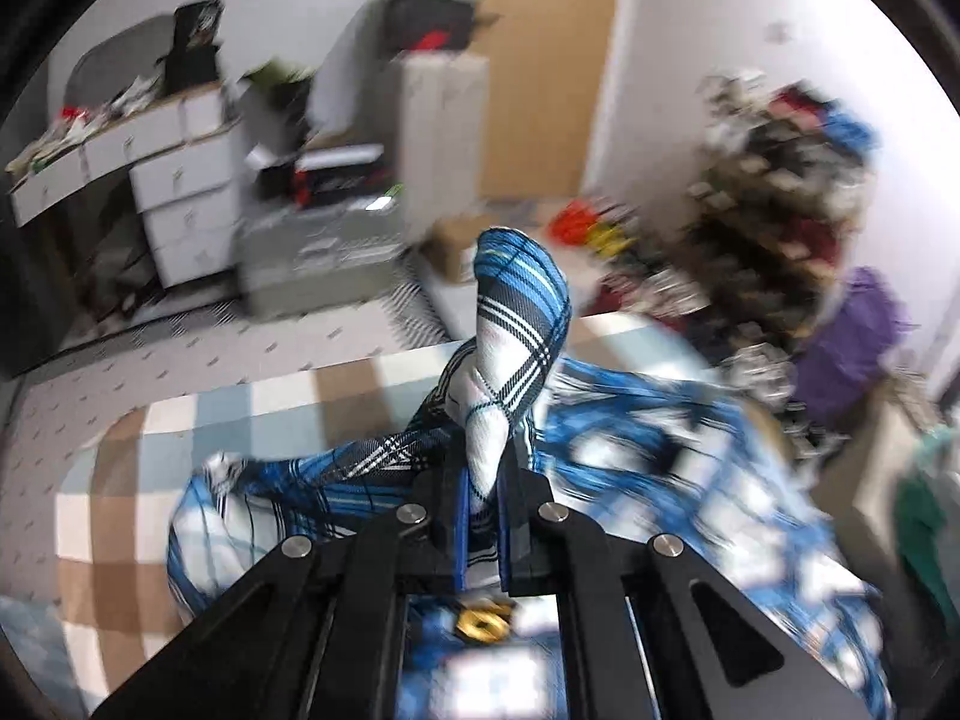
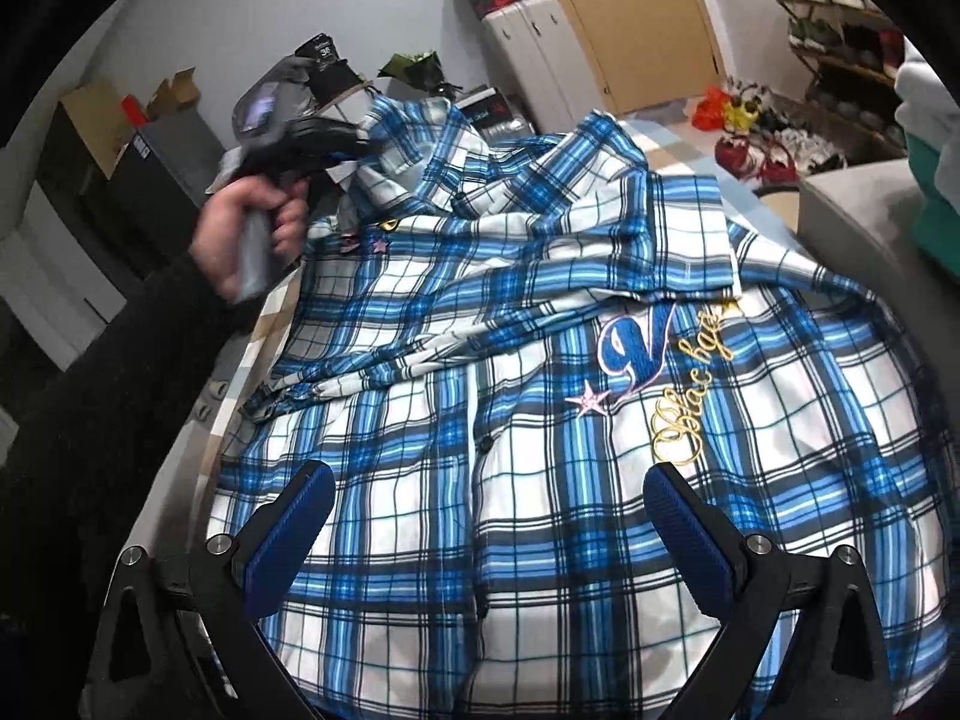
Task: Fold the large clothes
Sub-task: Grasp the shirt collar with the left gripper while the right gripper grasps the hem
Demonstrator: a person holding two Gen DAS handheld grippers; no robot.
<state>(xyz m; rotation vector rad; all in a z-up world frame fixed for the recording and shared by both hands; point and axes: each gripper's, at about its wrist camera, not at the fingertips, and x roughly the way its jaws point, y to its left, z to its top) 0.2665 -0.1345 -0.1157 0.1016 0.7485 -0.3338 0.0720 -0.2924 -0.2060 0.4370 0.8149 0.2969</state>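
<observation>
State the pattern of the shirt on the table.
Blue, white and black plaid cotton shirt; clearest in the right wrist view.

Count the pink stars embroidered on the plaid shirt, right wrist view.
2. One pink star sits low left of the big blue V on the plaid shirt. A smaller star sits near the person's hand. Folds may hide others.

A white chest of drawers (image 1: 180, 180) sits at the upper left. A tan door (image 2: 636, 18) is up top. Shoes (image 2: 840, 12) fill shelves at the upper right

The right tool (image 2: 489, 516) hovers spread wide over the blue plaid shirt (image 2: 540, 360) on the table (image 2: 264, 312).
</observation>
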